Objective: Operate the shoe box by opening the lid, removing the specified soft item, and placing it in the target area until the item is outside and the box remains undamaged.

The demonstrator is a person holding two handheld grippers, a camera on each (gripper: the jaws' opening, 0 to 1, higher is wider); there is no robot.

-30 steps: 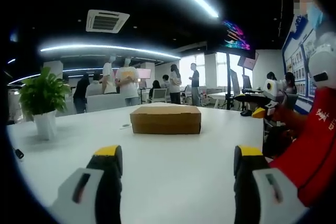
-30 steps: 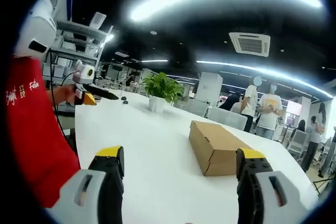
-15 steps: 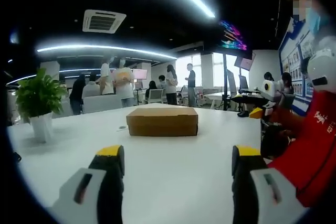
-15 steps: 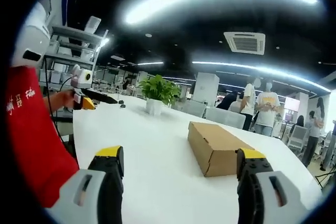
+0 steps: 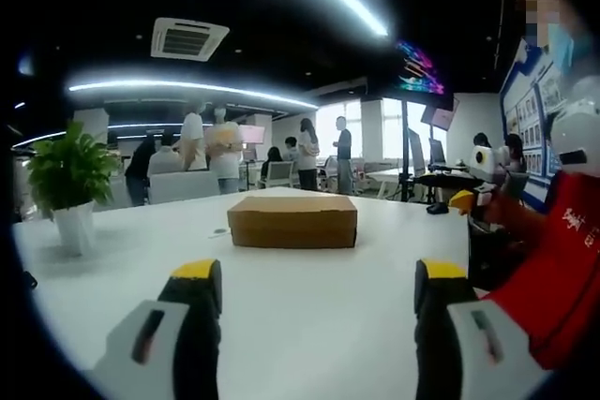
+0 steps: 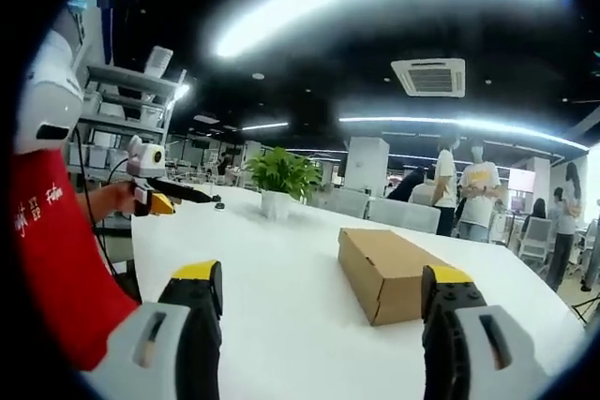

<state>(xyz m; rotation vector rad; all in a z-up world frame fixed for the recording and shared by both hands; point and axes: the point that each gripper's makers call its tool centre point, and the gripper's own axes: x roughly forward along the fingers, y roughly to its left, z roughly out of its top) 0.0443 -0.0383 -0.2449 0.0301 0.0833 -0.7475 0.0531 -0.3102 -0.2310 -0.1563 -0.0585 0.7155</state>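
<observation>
A brown cardboard shoe box [image 5: 292, 221] lies closed on the white table [image 5: 309, 306], straight ahead of my left gripper [image 5: 314, 278], which is open and well short of it. In the right gripper view the same box [image 6: 386, 271] sits ahead and to the right of my right gripper [image 6: 319, 283], also open with nothing between its jaws. The right gripper [image 5: 473, 175] shows at the right of the left gripper view, and the left gripper [image 6: 150, 180] shows at the left of the right gripper view. The soft item is hidden.
A potted green plant [image 5: 67, 185] stands at the table's left end, seen also as the plant [image 6: 281, 180] beyond the box. A person in a red shirt [image 5: 553, 269] holds the grippers. Several people stand past the table's far edge. Shelving [image 6: 122, 110] rises at the left.
Both views shifted slightly with the hands; the box sits a little lower and nearer in the right gripper view. The box, lid and jaws stay as they were.
</observation>
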